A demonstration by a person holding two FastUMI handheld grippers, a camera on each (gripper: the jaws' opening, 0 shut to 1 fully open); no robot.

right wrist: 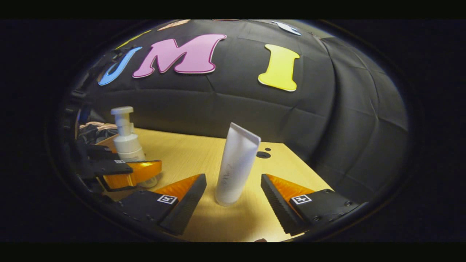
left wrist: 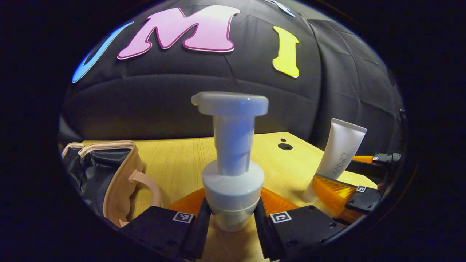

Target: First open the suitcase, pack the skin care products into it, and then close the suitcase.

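On the wooden desk (right wrist: 189,153), my left gripper (left wrist: 232,218) clamped the pump bottle (left wrist: 232,171) while my right gripper (right wrist: 233,198) gaped around the tube (right wrist: 236,163).

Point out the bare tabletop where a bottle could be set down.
Bare wood lies between the pump bottle and the tube, back to the table's holes, and between bottle and open suitcase. It is crowded around the left gripper and right gripper.

The pump bottle (left wrist: 233,171) is white. The tube (right wrist: 236,165) is white too. The suitcase (left wrist: 109,178) is light pink outside and black inside. The table (left wrist: 182,160) is yellow wood. The fingers (right wrist: 182,194) are orange and black.
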